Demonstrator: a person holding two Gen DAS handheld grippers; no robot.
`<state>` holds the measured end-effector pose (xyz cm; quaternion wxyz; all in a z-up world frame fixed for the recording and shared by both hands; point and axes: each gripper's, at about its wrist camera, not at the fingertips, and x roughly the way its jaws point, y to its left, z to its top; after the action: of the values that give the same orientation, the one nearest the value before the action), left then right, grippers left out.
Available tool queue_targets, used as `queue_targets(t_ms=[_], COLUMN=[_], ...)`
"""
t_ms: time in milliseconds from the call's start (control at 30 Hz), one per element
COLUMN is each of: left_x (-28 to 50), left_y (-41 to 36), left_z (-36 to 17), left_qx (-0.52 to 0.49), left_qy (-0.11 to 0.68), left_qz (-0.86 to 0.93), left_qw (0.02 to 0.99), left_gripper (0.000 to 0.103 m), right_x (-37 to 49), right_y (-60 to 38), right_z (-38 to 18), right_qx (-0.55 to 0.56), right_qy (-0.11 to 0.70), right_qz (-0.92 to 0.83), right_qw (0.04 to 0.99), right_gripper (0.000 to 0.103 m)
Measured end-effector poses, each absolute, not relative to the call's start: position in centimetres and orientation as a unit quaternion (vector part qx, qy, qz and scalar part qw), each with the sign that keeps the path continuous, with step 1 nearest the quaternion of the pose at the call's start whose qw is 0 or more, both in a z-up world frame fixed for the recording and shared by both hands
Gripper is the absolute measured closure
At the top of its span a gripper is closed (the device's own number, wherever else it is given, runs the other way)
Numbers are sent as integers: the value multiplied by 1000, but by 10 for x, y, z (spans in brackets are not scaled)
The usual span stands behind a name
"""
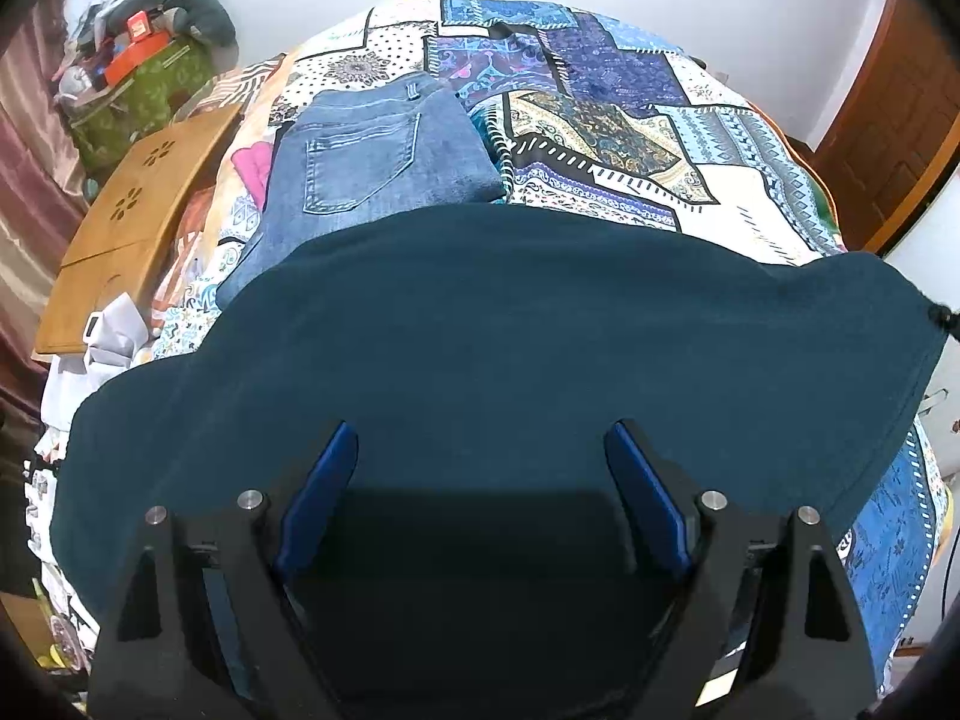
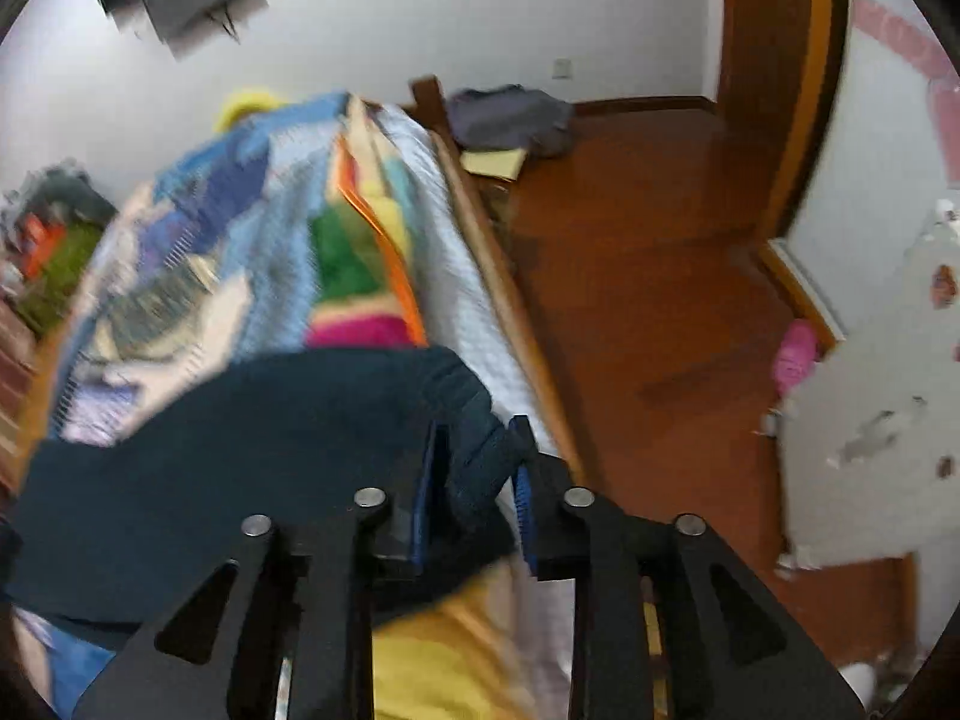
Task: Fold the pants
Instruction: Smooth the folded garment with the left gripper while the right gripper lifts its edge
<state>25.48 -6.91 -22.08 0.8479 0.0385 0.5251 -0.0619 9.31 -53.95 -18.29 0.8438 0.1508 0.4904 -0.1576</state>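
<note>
Patchwork bedspread (image 1: 630,138) covers bed. Wooden lap table (image 1: 129,222) at its edge. Pink slipper (image 2: 795,357) on wood floor (image 2: 648,276).

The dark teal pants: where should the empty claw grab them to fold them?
Probably the near edge of the dark teal pants, coming down from above. They lie flat across the patterned bedspread, so only an edge can be pinched. The left claw is over them, open.

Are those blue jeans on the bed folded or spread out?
Folded. The jeans lie as a compact rectangle on the patterned bedspread, one back pocket facing up, no legs stretched out.
</note>
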Motion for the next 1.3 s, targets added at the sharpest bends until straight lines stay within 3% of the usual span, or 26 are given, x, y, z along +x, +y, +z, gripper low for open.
queue_targets(t_ms=[233, 400, 700, 767, 833, 967, 1300], left_x=[256, 263, 267, 258, 251, 245, 236], left_y=[-75, -83, -100, -98, -98, -94, -107], left_z=[-211, -193, -231, -230, -229, -226, -219], left_qx=[58, 57, 76, 79, 83, 75, 88], left_qy=[513, 491, 529, 515, 506, 505, 509], left_qz=[-60, -71, -95, -88, -83, -84, -93], left_qw=[854, 866, 840, 849, 855, 856, 851], left_gripper=[17, 17, 16, 12, 10, 10, 10], right_x=[101, 119, 138, 124, 112, 87, 66], right_y=[-503, -471, -415, -407, -402, -395, -459], right_z=[-143, -131, -214, -214, -212, -203, -200], right_qx=[33, 69, 124, 103, 114, 100, 274], right_qy=[453, 440, 544, 544, 556, 555, 510], right_qz=[-194, -105, 3, 12, 27, 27, -59], right_qw=[869, 889, 830, 833, 823, 826, 813], right_gripper=[55, 51, 43, 26, 18, 18, 18])
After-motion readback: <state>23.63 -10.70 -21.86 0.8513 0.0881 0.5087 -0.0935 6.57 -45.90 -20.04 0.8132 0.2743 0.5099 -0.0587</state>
